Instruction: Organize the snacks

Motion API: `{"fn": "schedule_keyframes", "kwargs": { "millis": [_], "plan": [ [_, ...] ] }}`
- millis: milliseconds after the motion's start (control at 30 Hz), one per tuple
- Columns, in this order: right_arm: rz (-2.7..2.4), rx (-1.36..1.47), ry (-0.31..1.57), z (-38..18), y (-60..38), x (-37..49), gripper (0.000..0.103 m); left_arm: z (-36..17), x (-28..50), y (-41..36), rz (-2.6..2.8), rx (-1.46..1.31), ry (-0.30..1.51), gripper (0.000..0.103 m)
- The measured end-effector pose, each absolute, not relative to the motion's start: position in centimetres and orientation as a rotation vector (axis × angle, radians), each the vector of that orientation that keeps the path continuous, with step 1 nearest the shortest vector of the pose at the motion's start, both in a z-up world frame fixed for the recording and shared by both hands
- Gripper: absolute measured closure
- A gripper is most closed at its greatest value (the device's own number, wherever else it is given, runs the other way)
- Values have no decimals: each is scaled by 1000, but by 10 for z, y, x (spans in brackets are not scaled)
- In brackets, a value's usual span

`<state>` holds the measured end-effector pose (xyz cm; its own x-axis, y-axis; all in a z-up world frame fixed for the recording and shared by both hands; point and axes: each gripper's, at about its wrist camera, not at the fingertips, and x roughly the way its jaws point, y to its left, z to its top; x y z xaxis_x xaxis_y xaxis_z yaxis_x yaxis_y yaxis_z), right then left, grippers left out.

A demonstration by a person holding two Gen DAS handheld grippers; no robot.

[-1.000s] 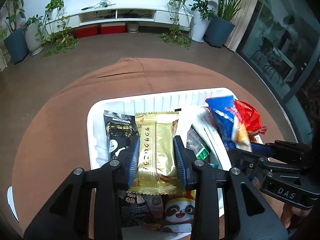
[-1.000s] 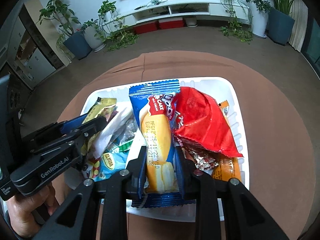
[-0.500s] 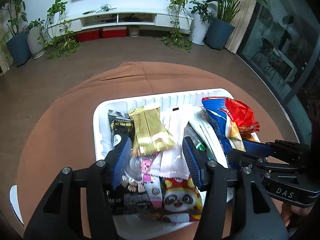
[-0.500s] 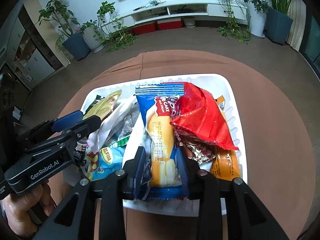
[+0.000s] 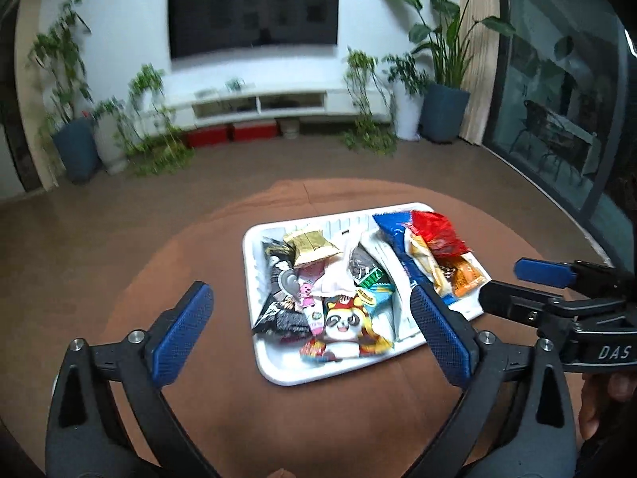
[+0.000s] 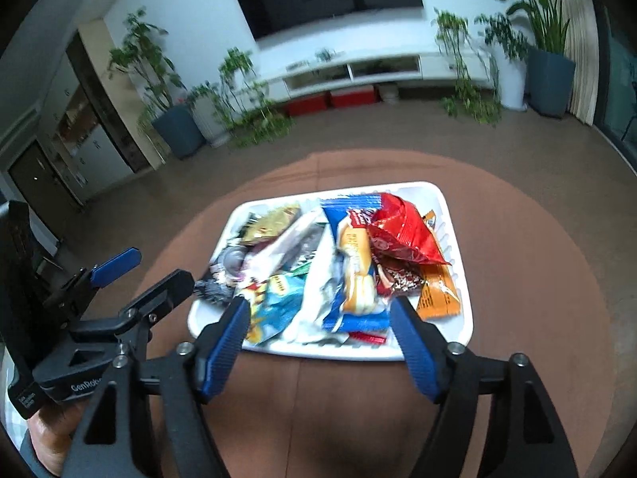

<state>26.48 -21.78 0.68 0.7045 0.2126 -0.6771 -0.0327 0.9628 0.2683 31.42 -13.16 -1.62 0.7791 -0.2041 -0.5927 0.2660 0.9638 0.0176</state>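
Observation:
A white tray (image 5: 254,275) (image 6: 462,318) full of snack packets sits on the round brown table. Among them lie a gold packet (image 5: 312,245), a panda packet (image 5: 344,324), a blue cake packet (image 6: 354,263) and a red bag (image 6: 406,231). My left gripper (image 5: 310,298) hangs back above the tray's near-left side, its jaws opening wide, nothing between them. My right gripper (image 6: 320,310) hovers over the tray's near edge, jaws opening, clear of the packets. Each gripper also shows in the other's view: the right gripper (image 5: 529,279) and the left gripper (image 6: 147,267).
The brown tablecloth (image 5: 167,275) surrounds the tray. A person's hand (image 5: 597,406) grips the right tool. Beyond the table are bare floor, a white TV bench (image 5: 258,103), potted plants (image 5: 442,79) and a glass wall (image 5: 557,91) on the right.
Both grippers let go of their packets, the left the gold one, the right the blue cake one, opened wide, and pulled back and up from the tray. The views now tilt higher.

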Motion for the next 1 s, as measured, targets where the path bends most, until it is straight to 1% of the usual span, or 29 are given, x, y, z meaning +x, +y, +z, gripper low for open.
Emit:
{"fn": "schedule_keyframes", "kwargs": {
  "millis": [100,167,233,300,400,600,733,867,1000],
  "plan": [
    [137,237,693,20,-216,234,18,4,269,-129,-188,123,523,3],
    [128,232,605,32,-215,205,14,18,242,-125,-139,110,460,1],
    [109,229,515,46,-217,181,6,31,213,-121,-105,82,415,1],
    [91,227,400,61,-218,150,0,39,188,-119,-66,70,386,1],
    [55,185,234,85,-215,104,0,49,157,-117,-39,69,355,1],
    [-64,110,83,111,-209,42,0,54,106,-107,-41,23,360,1],
    [-75,154,95,112,-215,19,0,50,74,-101,-41,-12,379,1],
    [-46,201,178,96,-218,6,0,42,51,-102,-61,-6,405,1],
    [6,211,308,73,-213,12,0,29,38,-110,-74,21,457,1]
  ]
}}
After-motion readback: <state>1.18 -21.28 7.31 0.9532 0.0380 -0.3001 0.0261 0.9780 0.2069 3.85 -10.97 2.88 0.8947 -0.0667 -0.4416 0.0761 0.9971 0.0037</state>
